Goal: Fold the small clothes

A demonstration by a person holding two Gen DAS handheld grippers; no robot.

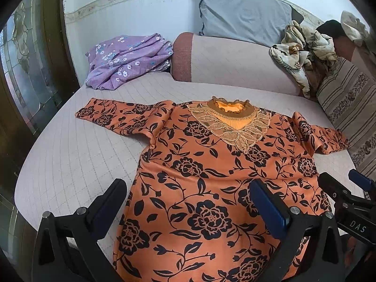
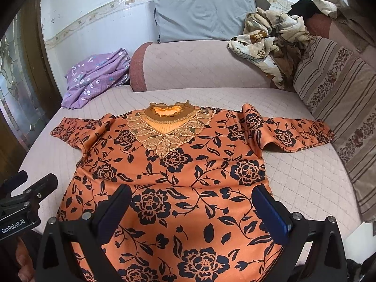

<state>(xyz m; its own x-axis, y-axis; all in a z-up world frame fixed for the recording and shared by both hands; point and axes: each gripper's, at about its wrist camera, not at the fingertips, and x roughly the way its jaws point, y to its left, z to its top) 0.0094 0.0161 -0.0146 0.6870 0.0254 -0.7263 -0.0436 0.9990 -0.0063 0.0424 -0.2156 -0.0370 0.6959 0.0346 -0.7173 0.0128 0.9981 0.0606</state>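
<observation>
The orange floral top (image 1: pixel 206 176) lies flat, front up, on the quilted sofa seat (image 1: pixel 70 155), its neck toward the backrest and both sleeves spread out sideways. The left gripper (image 1: pixel 190 202) hovers over the top's lower left part with its fingers wide apart, holding nothing. The right gripper (image 2: pixel 192 206) hangs over the top's lower right part, likewise spread and empty. The top bears black roses and vines, with a lace leaf collar (image 2: pixel 164 131) at its neck.
</observation>
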